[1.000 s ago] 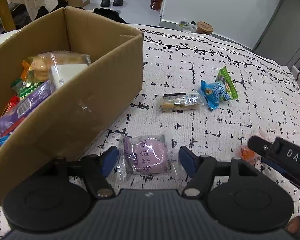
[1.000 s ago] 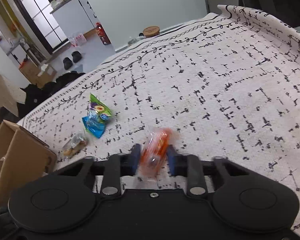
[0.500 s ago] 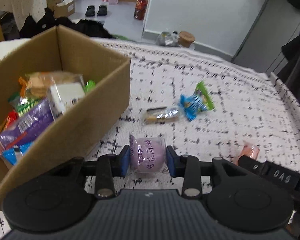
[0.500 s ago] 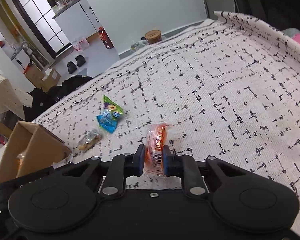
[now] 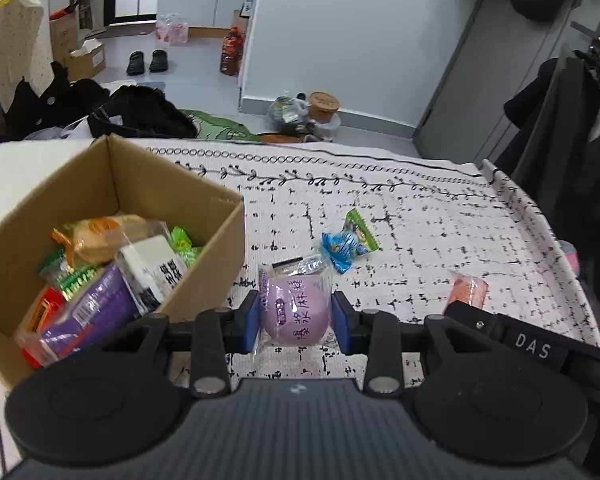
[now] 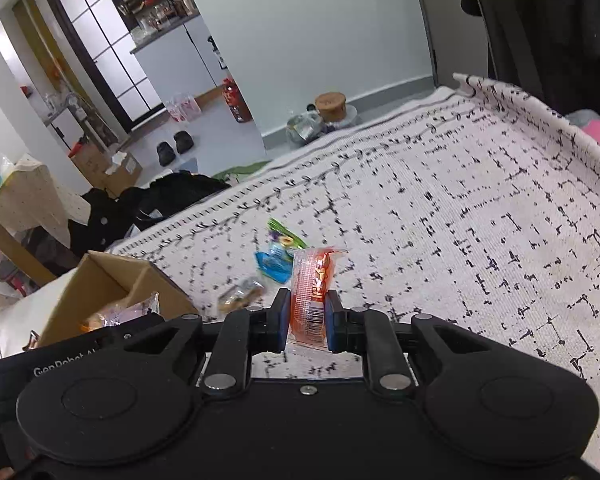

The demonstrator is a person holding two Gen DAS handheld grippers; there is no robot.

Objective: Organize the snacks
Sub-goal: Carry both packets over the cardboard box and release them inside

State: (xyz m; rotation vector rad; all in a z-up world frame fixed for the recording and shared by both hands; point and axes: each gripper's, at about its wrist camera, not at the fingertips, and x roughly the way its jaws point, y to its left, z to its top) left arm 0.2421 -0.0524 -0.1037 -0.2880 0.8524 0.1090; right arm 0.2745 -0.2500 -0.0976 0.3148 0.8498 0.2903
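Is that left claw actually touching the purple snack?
Touching. The left wrist view shows the left gripper with both blue pads pressed against the sides of the purple snack, no gap.

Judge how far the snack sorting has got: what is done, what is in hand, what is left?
Done: the cardboard box already holds several packets. In hand: the left gripper is shut on the purple snack, and the right gripper is shut on the orange packet; neither is over the box. Left: the blue-green packet and the clear packet lie on the patterned cloth.
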